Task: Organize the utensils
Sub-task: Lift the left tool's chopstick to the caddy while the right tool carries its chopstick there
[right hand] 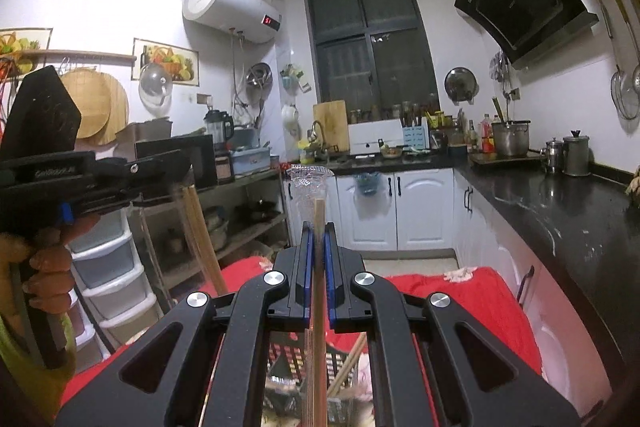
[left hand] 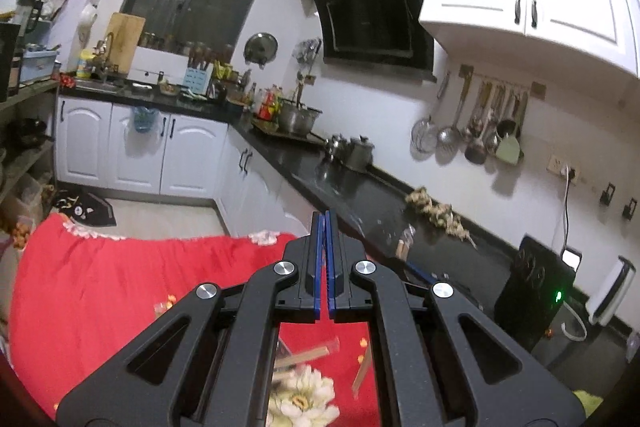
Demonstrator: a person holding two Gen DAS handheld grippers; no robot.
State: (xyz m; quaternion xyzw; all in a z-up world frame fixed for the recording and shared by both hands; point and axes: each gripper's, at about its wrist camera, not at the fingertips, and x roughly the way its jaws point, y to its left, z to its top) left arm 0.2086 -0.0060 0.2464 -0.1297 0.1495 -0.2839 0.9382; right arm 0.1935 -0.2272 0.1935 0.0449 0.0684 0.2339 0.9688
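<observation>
chopsticks (right hand: 318,267) in a clear sleeve (right hand: 310,187): light, stiff, slippery; best held mid-shaft. right gripper (right hand: 318,247) pinches them upright; left gripper (left hand: 325,227) is pressed together, seemingly empty.

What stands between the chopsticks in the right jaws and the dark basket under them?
Nothing visible does. The right gripper holds the wrapped chopsticks upright over the basket on the red cloth. Only the gripper's own frame hides part of the basket, where another chopstick lies.
</observation>
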